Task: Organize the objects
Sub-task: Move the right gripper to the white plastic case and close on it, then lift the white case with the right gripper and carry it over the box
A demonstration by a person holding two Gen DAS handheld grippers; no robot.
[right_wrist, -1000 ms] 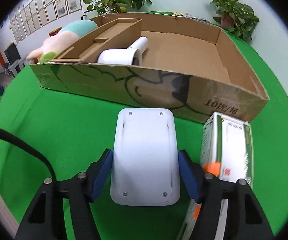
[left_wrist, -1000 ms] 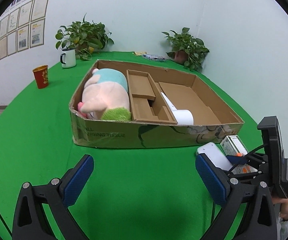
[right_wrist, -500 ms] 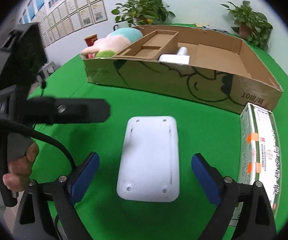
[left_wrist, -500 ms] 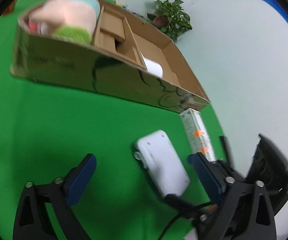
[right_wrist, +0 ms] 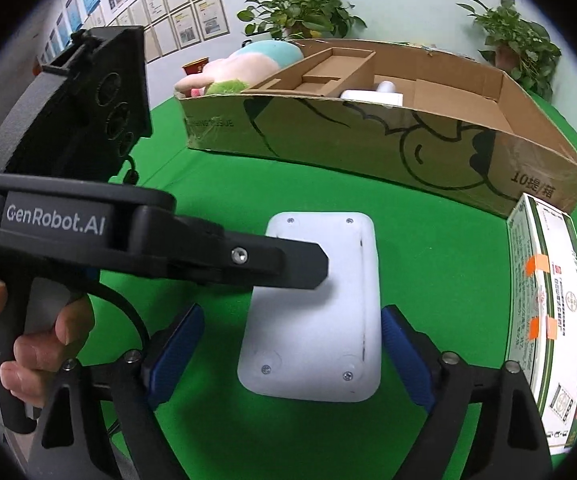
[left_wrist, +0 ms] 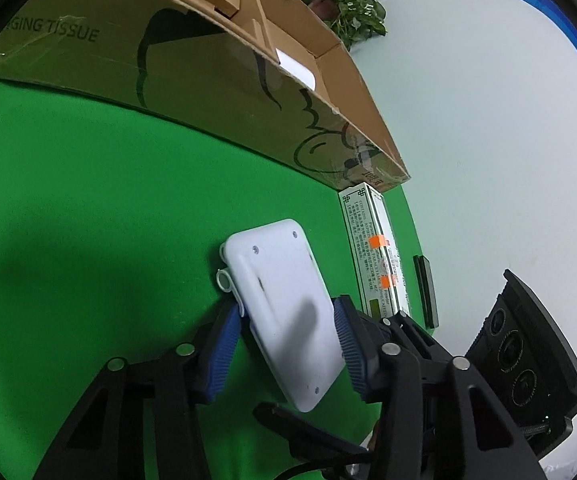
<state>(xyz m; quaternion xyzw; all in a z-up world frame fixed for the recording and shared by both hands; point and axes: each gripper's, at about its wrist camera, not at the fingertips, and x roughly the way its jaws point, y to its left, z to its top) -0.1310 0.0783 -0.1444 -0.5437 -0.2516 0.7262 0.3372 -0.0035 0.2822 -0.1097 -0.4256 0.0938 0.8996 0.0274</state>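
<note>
the white plastic device (left_wrist: 284,316) lies flat on the green table cloth (left_wrist: 88,208), screw side up, just in front of the cardboard box (left_wrist: 216,80) and beside the medicine carton (left_wrist: 372,248). the left gripper (left_wrist: 288,344) is closed on its near half, blue pads pressed against both long edges, so its long axis runs forward between the fingers toward the box. the right gripper (right_wrist: 288,354) straddles the same device with its fingers spread wide, clear of both edges. the small loop on the device's side faces left. judging by this, the left hand has it, and a straight lift forward over the box wall should suit.
</note>
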